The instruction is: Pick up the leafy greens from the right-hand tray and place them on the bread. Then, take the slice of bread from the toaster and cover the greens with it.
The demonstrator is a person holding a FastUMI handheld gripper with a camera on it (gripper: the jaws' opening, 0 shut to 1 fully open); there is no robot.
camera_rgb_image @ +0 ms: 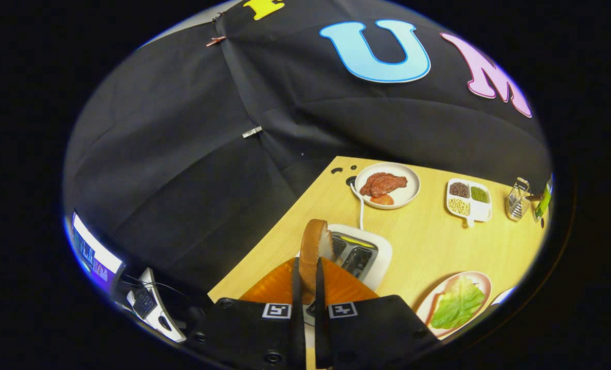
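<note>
My gripper (pixel 308 267) is shut on a slice of bread (pixel 314 241), which stands on edge between the two fingers with its brown crust uppermost. The slice is held just above and to the left of the white toaster (pixel 375 257), whose slots show dark beyond the fingers. To the right of the fingers, a leaf of green lettuce (pixel 457 303) lies spread on a pink plate (pixel 483 280). What lies under the leaf is mostly hidden.
Farther back on the wooden table (pixel 424 241) stand a white plate of red meat (pixel 388 185), a divided white tray of beans (pixel 468 200), a glass holder (pixel 517 205) and a green bottle (pixel 543 203). The toaster's white cord (pixel 360 205) runs back. A monitor (pixel 94 254) sits off the table's left edge.
</note>
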